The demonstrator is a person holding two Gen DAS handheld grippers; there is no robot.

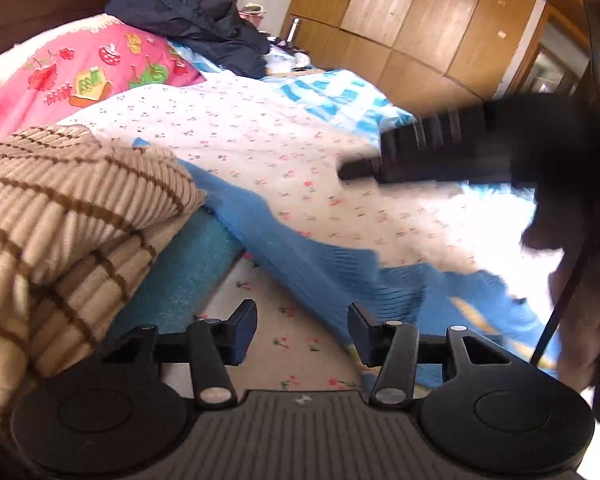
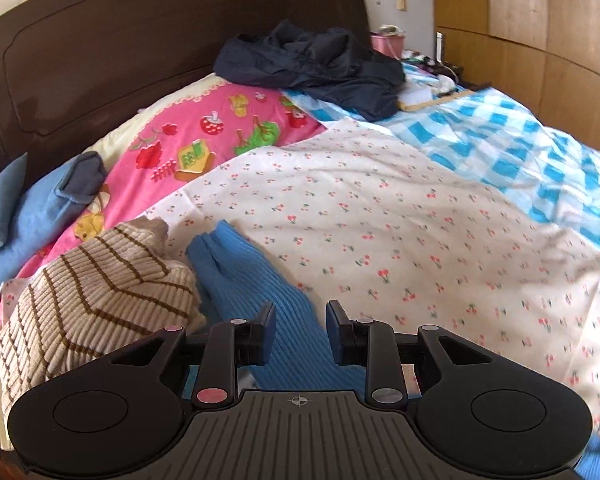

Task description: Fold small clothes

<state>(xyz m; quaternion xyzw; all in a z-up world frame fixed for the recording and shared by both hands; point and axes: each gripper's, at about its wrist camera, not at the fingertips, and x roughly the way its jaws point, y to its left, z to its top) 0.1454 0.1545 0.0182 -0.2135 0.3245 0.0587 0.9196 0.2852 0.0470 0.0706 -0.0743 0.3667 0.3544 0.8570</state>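
Blue ribbed knit garment (image 2: 256, 292) lies spread flat on the bed cover, one narrow sleeve-like end (image 2: 214, 246) pointing toward the headboard; in the left wrist view the same knit (image 1: 300, 252) runs diagonally, its edge rippled. Beige ribbed knit garment with thin brown stripes (image 2: 96, 300) sits bunched in a loose heap, touching and partly overlapping the blue one's left edge (image 1: 68, 216).

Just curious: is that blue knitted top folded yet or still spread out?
Still spread out, not neatly folded: the blue knitted top lies stretched unevenly across the cherry-print sheet, beside the striped beige sweater.
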